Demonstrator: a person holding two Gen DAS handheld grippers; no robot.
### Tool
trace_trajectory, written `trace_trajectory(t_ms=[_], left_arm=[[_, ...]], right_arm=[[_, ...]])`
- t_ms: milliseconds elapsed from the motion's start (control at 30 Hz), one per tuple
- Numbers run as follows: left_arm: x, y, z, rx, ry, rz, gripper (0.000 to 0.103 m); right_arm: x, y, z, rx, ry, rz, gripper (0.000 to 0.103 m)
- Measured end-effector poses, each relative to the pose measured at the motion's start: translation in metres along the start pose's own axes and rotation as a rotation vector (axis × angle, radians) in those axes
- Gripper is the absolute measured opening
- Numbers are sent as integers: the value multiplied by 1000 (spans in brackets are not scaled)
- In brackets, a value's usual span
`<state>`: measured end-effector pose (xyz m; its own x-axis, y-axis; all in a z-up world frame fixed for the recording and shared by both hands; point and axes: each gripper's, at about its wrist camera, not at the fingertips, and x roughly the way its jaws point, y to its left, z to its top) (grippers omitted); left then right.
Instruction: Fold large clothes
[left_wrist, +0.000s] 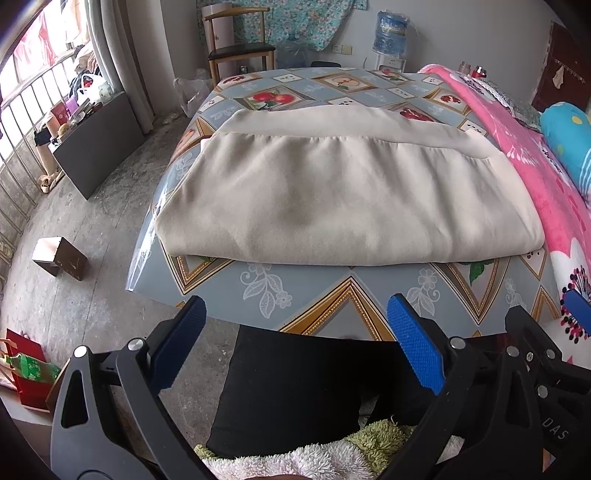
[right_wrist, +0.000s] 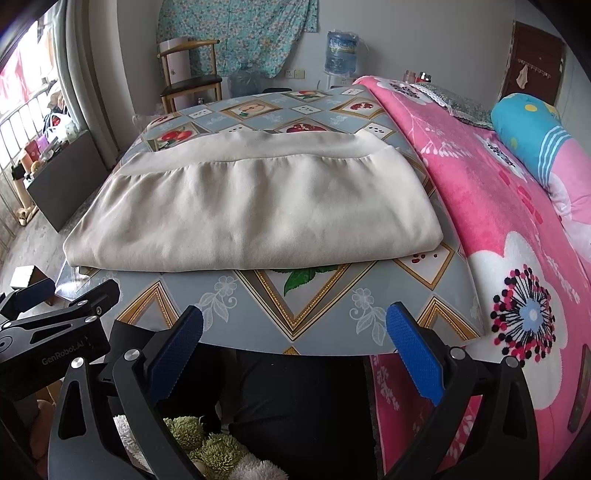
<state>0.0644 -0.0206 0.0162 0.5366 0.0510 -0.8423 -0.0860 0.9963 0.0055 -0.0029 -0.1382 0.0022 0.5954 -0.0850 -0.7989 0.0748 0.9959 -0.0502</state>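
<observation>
Here, my left claw (left_wrist: 293, 345) and right claw (right_wrist: 294, 349) both hang spread and empty, just short of the near edge of the bench (left_wrist: 332, 291). Beyond them, on its patterned cover, lies the cream garment (left_wrist: 343, 206), folded into a thick, smooth rectangle with a gathered seam across the far side. It looks soft, limp and fairly light; I judge the near corners the best hold.

I see both wrist views from just off the table's (left_wrist: 332, 295) near edge, facing far across it; both share the folded cloth (right_wrist: 251, 218).
</observation>
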Motion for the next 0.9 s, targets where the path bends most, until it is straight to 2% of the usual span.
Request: trace_trajectory(t_ms=[900], left_arm=[[-1,-2,1,4,5,0,95]], right_arm=[[1,-5,2,12,3,2,97]])
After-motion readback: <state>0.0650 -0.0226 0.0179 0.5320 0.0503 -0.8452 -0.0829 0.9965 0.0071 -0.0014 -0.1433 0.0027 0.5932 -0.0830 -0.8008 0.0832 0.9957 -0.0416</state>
